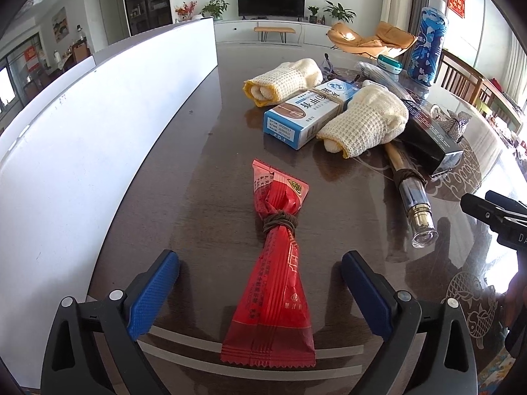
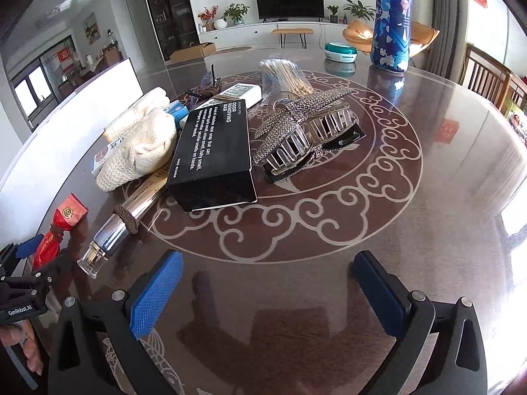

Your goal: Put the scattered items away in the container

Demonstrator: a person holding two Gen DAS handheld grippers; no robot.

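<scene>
The red snack packet (image 1: pixel 275 283), cinched at its waist with a brown band, lies flat on the dark glossy surface (image 1: pixel 204 151) between the spread blue pads of the left tongs (image 1: pixel 260 291), which stand apart and touch nothing. Left of the packet runs the white wall of the container (image 1: pixel 98 125). Beyond the packet sits a blue-and-white carton (image 1: pixel 306 112), with one rolled cream cloth (image 1: pixel 283 80) behind it and a second rolled cloth (image 1: pixel 365 121) at its right. Right of the packet lies a banded clear-capped tube (image 1: pixel 410 194), its far end under a black box (image 1: pixel 428 141).

The right tongs (image 2: pixel 266 291) are also apart, over bare surface well right of the packet. Past them a rhinestone hair clip (image 2: pixel 306 131) rests beside the black box, with a bundle of cotton swabs (image 2: pixel 283 75) and a blue patterned bottle (image 2: pixel 392 19) farther back.
</scene>
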